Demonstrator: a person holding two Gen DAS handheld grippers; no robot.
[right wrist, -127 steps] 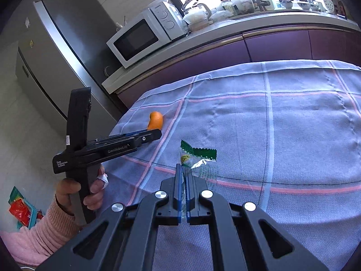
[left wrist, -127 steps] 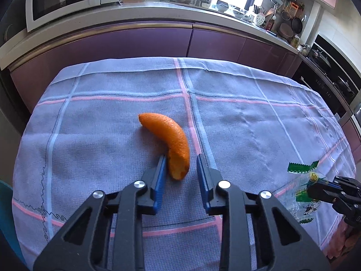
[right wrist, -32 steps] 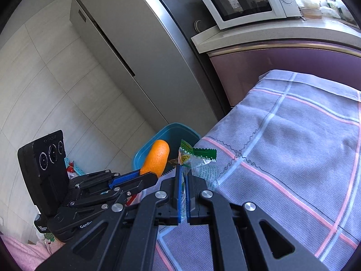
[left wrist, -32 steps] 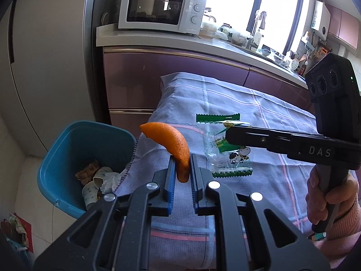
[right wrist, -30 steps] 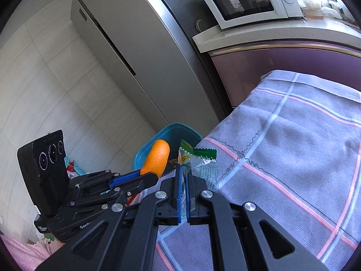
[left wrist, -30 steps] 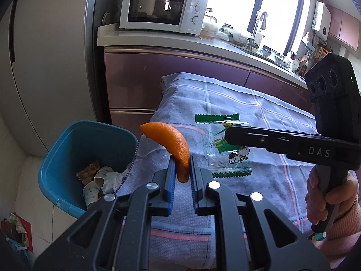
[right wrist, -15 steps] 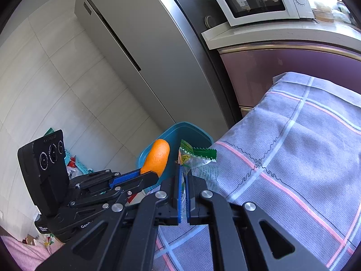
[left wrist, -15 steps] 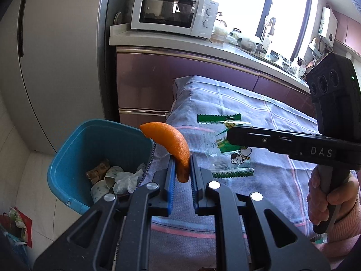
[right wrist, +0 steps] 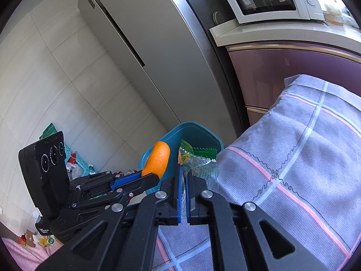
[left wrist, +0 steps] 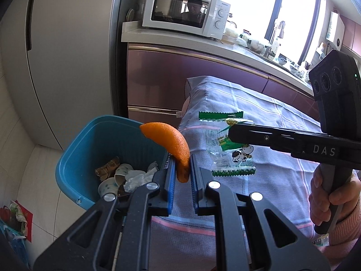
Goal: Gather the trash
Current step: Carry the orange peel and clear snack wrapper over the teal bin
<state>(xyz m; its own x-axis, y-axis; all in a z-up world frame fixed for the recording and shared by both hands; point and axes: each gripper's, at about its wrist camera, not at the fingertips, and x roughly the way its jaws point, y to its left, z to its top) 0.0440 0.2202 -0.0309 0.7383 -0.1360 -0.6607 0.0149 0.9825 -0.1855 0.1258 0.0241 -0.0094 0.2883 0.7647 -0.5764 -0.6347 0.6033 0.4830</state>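
Beside the table's edge, above the blue bin's [left wrist: 74, 153] rim, my left gripper [left wrist: 182, 176] pinches the lower end of an orange peel [left wrist: 168, 141], its curved tip hanging over the bin. Just beside it, my right gripper [right wrist: 183, 180] is pressed together on a clear green-trimmed wrapper [right wrist: 198, 158], held over the checked tablecloth [right wrist: 304, 169]. Crumpled paper and cups [left wrist: 121, 176] lie inside the bin.

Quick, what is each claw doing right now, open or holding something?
Left claw: shut on the orange peel.
Right claw: shut on the clear snack wrapper.
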